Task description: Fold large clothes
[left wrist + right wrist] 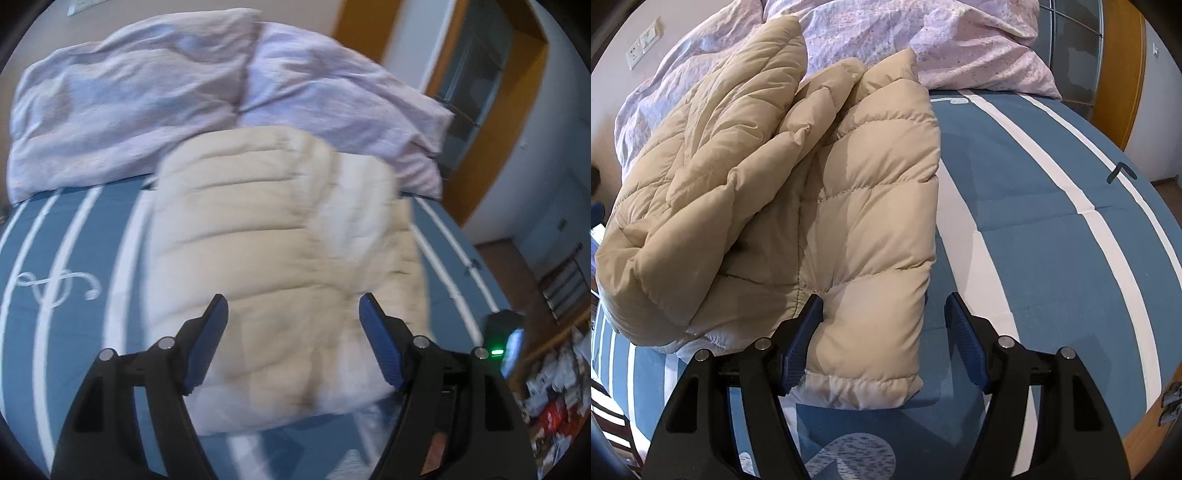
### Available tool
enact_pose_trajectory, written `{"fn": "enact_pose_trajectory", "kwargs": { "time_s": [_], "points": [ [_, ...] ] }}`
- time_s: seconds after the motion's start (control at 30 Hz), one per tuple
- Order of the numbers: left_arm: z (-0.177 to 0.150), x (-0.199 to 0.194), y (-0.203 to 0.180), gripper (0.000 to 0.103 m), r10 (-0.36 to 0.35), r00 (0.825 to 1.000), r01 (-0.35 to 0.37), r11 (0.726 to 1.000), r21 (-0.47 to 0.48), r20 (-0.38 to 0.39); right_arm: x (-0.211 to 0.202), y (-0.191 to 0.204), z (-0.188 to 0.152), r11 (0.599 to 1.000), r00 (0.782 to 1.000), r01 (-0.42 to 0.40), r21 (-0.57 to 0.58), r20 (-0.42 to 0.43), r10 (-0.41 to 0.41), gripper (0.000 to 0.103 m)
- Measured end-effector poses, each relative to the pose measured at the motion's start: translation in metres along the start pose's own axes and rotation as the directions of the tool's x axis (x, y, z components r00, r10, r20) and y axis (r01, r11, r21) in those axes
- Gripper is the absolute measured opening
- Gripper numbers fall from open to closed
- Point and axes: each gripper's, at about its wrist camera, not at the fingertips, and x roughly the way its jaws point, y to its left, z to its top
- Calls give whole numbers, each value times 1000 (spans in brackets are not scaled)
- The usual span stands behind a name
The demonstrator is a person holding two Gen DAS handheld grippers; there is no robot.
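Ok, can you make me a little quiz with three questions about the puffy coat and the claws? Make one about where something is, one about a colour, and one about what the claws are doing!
1. Where does the coat lie?
A. on the striped bed
B. on the floor
C. on a chair

2. What colour is the bedsheet under it?
A. red with dots
B. blue with white stripes
C. plain green

3. What is the right claw doing?
A. squeezing a pillow
B. shut and empty
C. open, with the coat's sleeve between its fingers

Answers:
1 A: the coat rests on the bed, in front of the pink duvet.
2 B: the bedsheet is blue with white stripes.
3 C: the right claw is spread wide around the sleeve. The left claw is open too, over the coat.
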Motion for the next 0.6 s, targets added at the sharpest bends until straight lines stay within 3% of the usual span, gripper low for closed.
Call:
{"fn": "enact_pose_trajectory", "kwargs": {
  "time_s": [0.13,0.23,0.47,0.6],
  "points": [
    [-5,16,29,73,68,997,-69,996,-50,-34,-2,1,0,1000,1000,6,-1,5,-6,70],
    [-12,35,38,74,62,996,-68,994,-87,-64,-2,1,0,1000,1000,4,-2,6,-4,70],
    [-23,55,4,78,56,997,-56,998,-9,-54,-2,-6,1,1000,1000,0,-4,11,0,71],
    [-30,67,-10,78,29,998,-29,999,16,-57,-10,-13,6,999,999,39,-10,37,-39,71]
  ]
}}
